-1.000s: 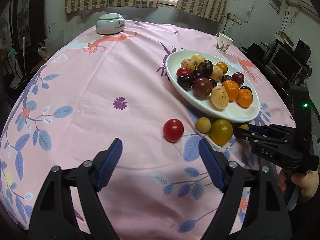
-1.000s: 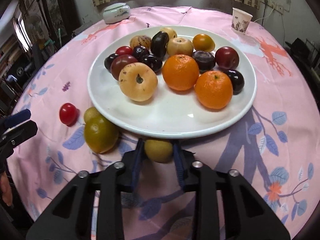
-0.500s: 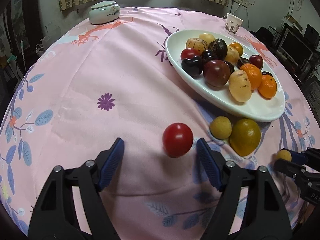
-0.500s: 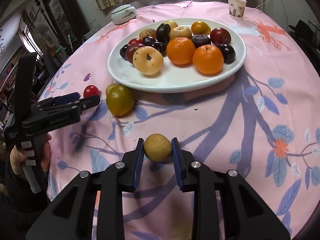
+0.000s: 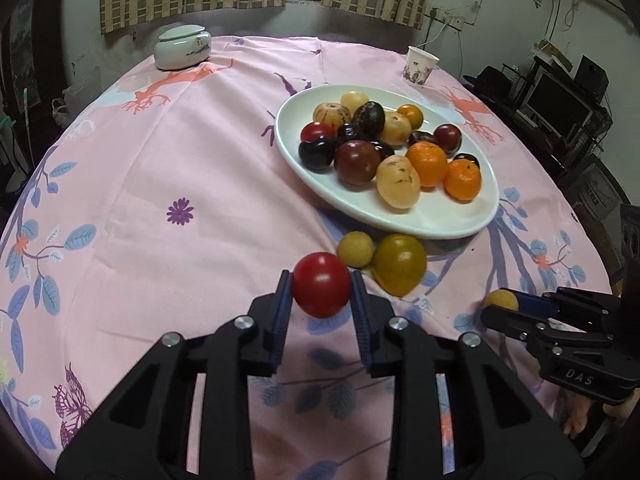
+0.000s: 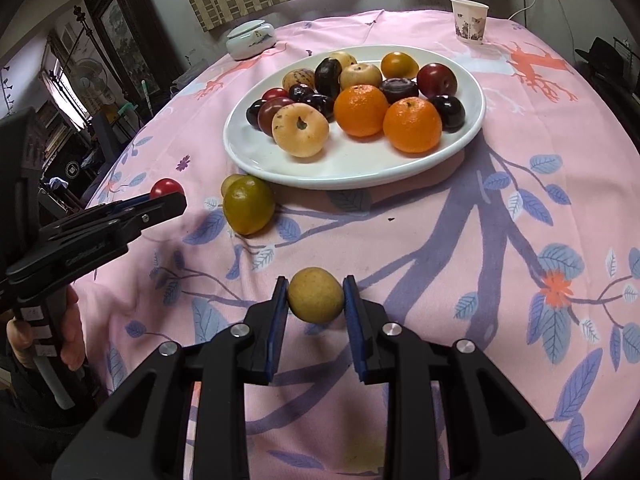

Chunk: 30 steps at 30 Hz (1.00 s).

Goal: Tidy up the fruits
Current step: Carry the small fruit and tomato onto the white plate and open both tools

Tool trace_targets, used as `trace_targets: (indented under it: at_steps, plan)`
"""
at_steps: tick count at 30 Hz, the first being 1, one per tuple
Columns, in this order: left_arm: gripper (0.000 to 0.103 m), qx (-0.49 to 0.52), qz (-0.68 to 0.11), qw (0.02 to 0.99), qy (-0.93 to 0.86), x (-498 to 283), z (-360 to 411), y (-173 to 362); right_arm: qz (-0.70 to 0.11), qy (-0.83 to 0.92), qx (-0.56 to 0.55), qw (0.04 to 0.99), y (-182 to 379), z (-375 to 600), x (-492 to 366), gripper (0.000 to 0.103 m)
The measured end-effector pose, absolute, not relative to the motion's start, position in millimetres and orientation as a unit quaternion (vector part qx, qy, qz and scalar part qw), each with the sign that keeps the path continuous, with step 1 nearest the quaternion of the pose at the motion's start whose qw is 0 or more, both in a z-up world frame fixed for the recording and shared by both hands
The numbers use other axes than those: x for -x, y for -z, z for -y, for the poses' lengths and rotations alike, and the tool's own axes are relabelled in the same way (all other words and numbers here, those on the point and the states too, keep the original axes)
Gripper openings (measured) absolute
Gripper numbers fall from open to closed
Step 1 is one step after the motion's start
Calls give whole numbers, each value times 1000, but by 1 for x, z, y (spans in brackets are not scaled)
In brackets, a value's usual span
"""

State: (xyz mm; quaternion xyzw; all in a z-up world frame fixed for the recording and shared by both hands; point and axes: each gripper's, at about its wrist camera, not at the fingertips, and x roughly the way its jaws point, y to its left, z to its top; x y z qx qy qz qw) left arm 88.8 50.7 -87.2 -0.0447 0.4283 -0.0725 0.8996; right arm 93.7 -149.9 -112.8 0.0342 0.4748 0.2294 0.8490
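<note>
Left wrist view: left gripper (image 5: 321, 295) jaws just closed, pinching red cherry tomato (image 5: 321, 289). Right gripper (image 6: 315, 298) pinching small yellow-brown fruit (image 6: 315, 294). White plate (image 6: 362, 166) of fruit at 12 o'clock; bare pink floral tablecloth (image 6: 460, 240) at 3 o'clock. "DAS" on right gripper body. Paper cup (image 6: 469, 20) near far edge.
</note>
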Motion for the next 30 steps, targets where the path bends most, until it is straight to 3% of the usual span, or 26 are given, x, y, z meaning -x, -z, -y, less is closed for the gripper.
trace_targets:
  at_steps: [16,26,30]
  plan:
    - [29,36,-412,903,115,-81,-23,57,-469,-231,-38,852,106,156,-91,28]
    - [29,8,-395,911,118,-145,-8,18,-416,-227,-10,881,48,155,-131,28]
    - [29,2,-404,906,126,-179,7,21,-416,-219,2,883,49,145,-158,28]
